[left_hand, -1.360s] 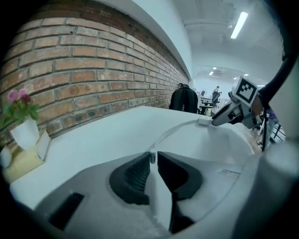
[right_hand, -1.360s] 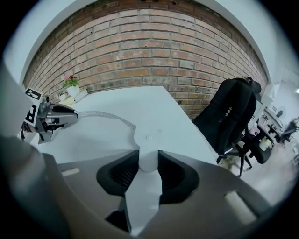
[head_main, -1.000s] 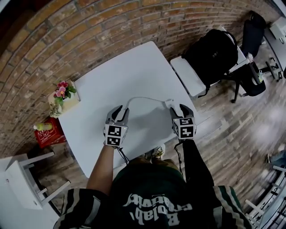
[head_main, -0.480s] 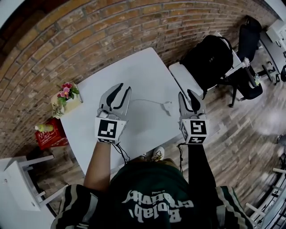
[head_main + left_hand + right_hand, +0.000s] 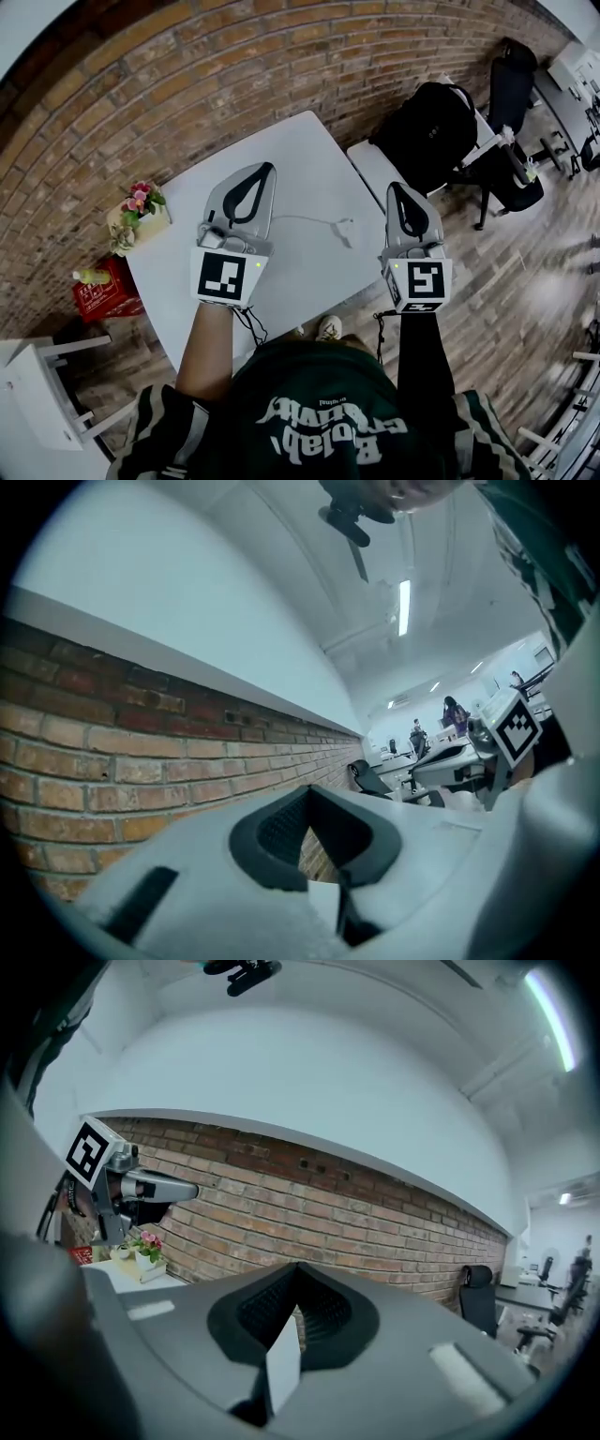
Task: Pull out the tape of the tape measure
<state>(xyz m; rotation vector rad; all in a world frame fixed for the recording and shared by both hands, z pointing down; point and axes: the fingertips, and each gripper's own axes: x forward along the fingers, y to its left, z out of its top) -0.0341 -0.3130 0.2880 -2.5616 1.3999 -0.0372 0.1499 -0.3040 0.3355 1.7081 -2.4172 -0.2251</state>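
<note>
The tape measure lies on the white table (image 5: 291, 150) in the head view: a small white case (image 5: 344, 228) with a thin strip of tape (image 5: 305, 217) drawn out to its left. My left gripper (image 5: 266, 168) is lifted well above the table, left of the tape, jaws shut with nothing between them. My right gripper (image 5: 397, 187) is also raised, to the right of the case, shut and empty. Both gripper views point up at the brick wall and ceiling. There the left gripper (image 5: 308, 791) and the right gripper (image 5: 298, 1267) show closed tips and no tape.
A small pot of pink flowers (image 5: 139, 200) stands at the table's left corner. A red box (image 5: 105, 286) sits on the floor below it. A black backpack (image 5: 433, 122) rests on a white chair right of the table. A white stool (image 5: 37, 375) is at the lower left.
Both grippers have let go of the tape measure, risen from the table toward the camera and shut. The tape measure stays lying on the table with its tape out.
</note>
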